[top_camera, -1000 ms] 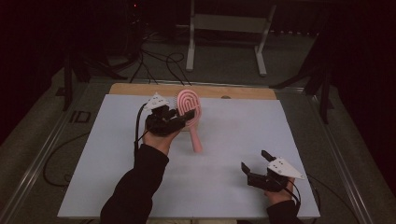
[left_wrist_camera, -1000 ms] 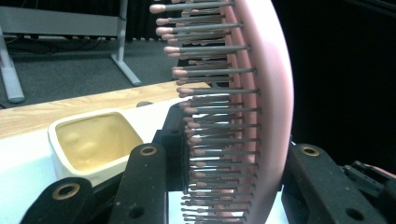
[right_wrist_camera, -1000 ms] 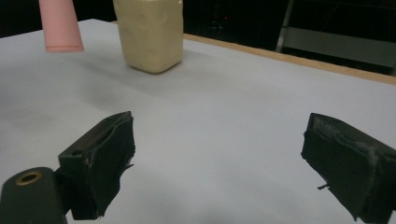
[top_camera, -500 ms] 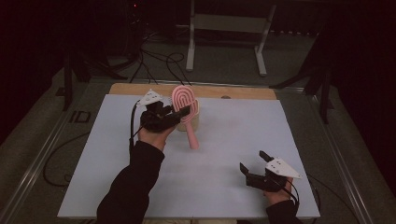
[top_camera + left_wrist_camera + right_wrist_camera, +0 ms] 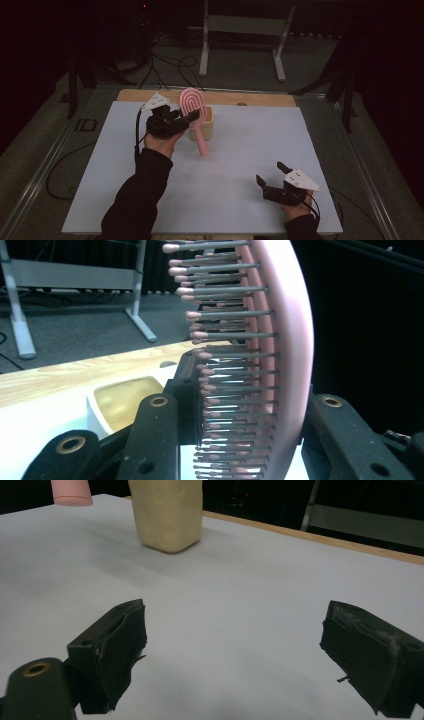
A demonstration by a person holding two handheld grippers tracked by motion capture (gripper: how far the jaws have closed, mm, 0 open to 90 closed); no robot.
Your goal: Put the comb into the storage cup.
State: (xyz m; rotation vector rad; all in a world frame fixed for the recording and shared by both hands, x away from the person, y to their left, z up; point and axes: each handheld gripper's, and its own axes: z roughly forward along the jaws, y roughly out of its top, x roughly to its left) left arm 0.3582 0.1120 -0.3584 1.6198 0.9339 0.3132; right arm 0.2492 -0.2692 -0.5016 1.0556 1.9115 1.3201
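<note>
Pink hairbrush [image 5: 194,114] held up off the table, head uppermost, handle slanting down toward us, just in front of a beige cup [image 5: 206,122] near the table's far edge. We note the left gripper [image 5: 186,118] clamped across the brush head, one jaw on the bristle side, one on the smooth back [image 5: 292,365]. Right gripper [image 5: 272,179] sits low over the white table [image 5: 250,145] at the near right, well apart, jaws spread wide, holding nothing.
</note>
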